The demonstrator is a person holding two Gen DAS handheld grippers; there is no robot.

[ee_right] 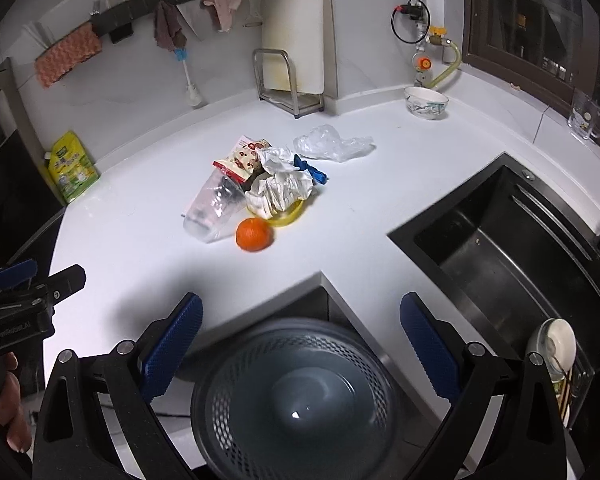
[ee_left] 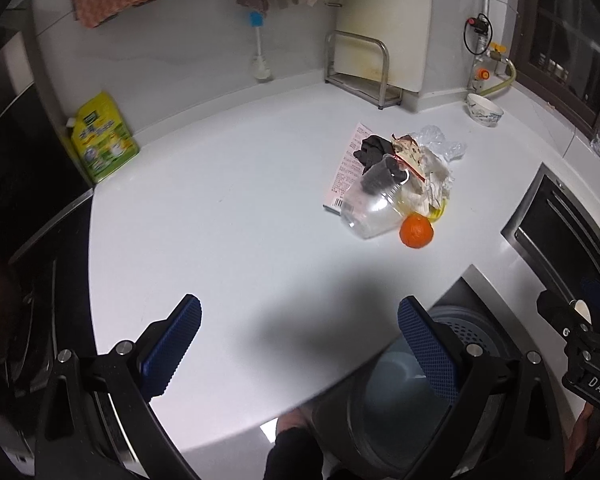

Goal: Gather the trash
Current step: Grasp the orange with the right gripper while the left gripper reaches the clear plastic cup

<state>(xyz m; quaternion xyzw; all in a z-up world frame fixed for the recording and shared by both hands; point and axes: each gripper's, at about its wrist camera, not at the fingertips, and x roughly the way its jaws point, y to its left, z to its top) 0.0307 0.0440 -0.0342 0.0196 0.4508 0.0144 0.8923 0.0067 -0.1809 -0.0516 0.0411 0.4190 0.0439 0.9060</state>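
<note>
One heap of trash sits on the white surface [ee_right: 140, 240], at about 11 o'clock from the right gripper [ee_right: 300, 344] and 1 o'clock from the left gripper [ee_left: 300, 344].

Counted in the heap:
- one clear plastic cup [ee_right: 210, 210], lying on its side, ribbed and see-through
- one orange [ee_right: 254, 234], round, matt skin, just beside the cup's lower end
- one printed snack wrapper [ee_right: 244, 160], crumpled, red-edged
- one wad of white paper [ee_right: 280, 184], creased
- one thin clear plastic bag [ee_right: 332, 144], wrinkled, at the heap's 1 o'clock edge
- one scrap of blue [ee_right: 310, 170]; what it is cannot be told
- one yellow piece [ee_right: 288, 216] under the paper, partly hidden
- one flat pinkish printed card [ee_left: 348, 168] under the cup, seen from the left wrist view
- one dark crumpled item [ee_left: 374, 150] on that card

One grey mesh-walled bin [ee_right: 296, 396] stands below the surface edge, directly under the right gripper, round, smooth-bottomed.

Both grippers hover above the near edge, each with its two blue, cross-hatched rubber pads spread wide and nothing between them. A hand [ee_right: 4, 408] grips the left tool's handle at 8 o'clock in the right wrist view.

Elsewhere: one dark sink [ee_right: 500, 240] at 2 o'clock, one patterned bowl [ee_right: 426, 102], one yellow-green pouch [ee_right: 72, 168].
</note>
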